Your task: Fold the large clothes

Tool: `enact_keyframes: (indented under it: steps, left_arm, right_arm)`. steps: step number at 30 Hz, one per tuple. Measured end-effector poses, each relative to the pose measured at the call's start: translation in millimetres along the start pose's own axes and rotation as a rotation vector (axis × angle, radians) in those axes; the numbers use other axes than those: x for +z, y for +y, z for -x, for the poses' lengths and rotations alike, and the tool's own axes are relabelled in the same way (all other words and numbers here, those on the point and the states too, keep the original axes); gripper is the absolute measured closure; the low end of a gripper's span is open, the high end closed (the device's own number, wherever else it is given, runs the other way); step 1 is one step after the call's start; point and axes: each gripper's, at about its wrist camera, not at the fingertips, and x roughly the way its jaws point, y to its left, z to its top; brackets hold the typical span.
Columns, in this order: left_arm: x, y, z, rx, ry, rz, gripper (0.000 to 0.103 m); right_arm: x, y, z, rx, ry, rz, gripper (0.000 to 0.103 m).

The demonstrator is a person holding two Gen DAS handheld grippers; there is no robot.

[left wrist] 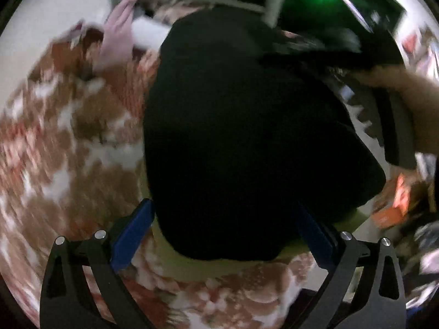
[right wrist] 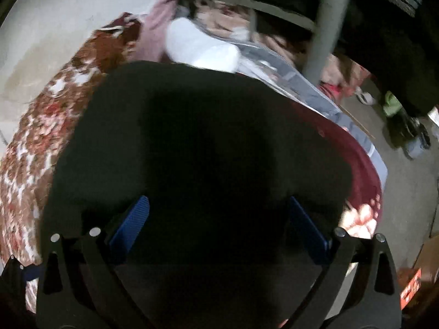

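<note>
A bed covered by a floral bedspread [left wrist: 68, 142] in brown, red and white carries everything here. On it lies the black garment [left wrist: 247, 126], a large dark piece of cloth with a rounded outline, so dark that no seams or folds can be made out. It takes up the middle of the bedspread, and in the right wrist view its far edge stops short of a heap of other clothes at the far edge of the bed: a grey-and-white garment [right wrist: 310, 87], a white bundle [right wrist: 200, 46] and a pink cloth [right wrist: 156, 33]. A maroon fabric [right wrist: 354, 148] shows beside the black garment toward the bed's right edge. A yellow-green strip [left wrist: 197, 263] peeks from under its near edge in the left wrist view.

The left gripper [left wrist: 225, 235] has its blue pads [left wrist: 131, 235] spread wide apart above the garment's near edge, and no cloth is pinched between them. The right gripper [right wrist: 219, 227] also stands wide apart over the garment's dark surface, holding nothing. A person's forearm [left wrist: 406, 93] reaches in at the right of the left wrist view. An orange box [right wrist: 411, 288] sits off the bed, on the floor.
</note>
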Motion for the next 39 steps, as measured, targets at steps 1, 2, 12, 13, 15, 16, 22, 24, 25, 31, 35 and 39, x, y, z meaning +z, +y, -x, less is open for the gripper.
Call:
enact_keyframes:
  steps: [1, 2, 12, 13, 15, 16, 22, 24, 25, 31, 35, 39]
  left_arm:
    - [-0.8, 2.0, 1.1, 0.009, 0.0, -0.004, 0.004]
    - [-1.9, 0.5, 5.0, 0.032, -0.009, -0.033, 0.004]
    - [-14.9, 4.8, 94.8, 0.194, -0.135, 0.056, 0.005]
    - [-15.7, 1.1, 105.8, 0.193, -0.158, 0.05, 0.005]
    - [-20.6, -10.1, 138.9, 0.206, -0.223, 0.029, 0.005]
    - [-23.2, -14.5, 150.1, 0.21, -0.239, 0.025, 0.005]
    - [-56.7, -45.0, 222.2, 0.177, -0.308, -0.004, 0.005]
    - [-67.7, -58.1, 239.1, 0.176, -0.305, -0.052, 0.005]
    - [-72.9, -63.9, 248.4, 0.195, -0.326, -0.069, 0.005]
    - [-103.6, -90.0, 290.1, 0.216, -0.389, -0.043, 0.005]
    - [-119.4, -107.1, 308.7, 0.211, -0.42, -0.005, 0.005]
    - [-130.1, -124.7, 315.1, 0.237, -0.426, -0.019, 0.005]
  right_arm:
    - [-3.7, -11.0, -1.8, -0.001, 0.007, -0.013, 0.005]
    - [-6.2, -16.9, -1.0, -0.009, 0.011, -0.014, 0.005]
    - [-81.5, -51.4, 99.3, -0.004, -0.029, -0.142, 0.005]
    - [-95.2, -47.4, 119.7, 0.011, -0.052, -0.159, 0.005]
    - [-117.5, -43.4, 150.8, 0.022, -0.075, -0.179, 0.005]
    - [-134.0, -39.9, 173.0, 0.032, -0.089, -0.193, 0.005]
    - [-190.8, 5.0, 273.5, -0.016, -0.198, -0.091, 0.005]
    - [-205.8, 19.1, 300.5, -0.033, -0.233, -0.05, 0.005]
    - [-215.2, 25.6, 314.8, -0.029, -0.246, -0.046, 0.005]
    - [-255.5, 43.9, 371.7, 0.015, -0.287, 0.003, 0.005]
    - [-268.8, 46.4, 389.0, 0.003, -0.289, 0.043, 0.005]
    - [-278.8, 33.2, 396.9, 0.037, -0.303, 0.025, 0.005]
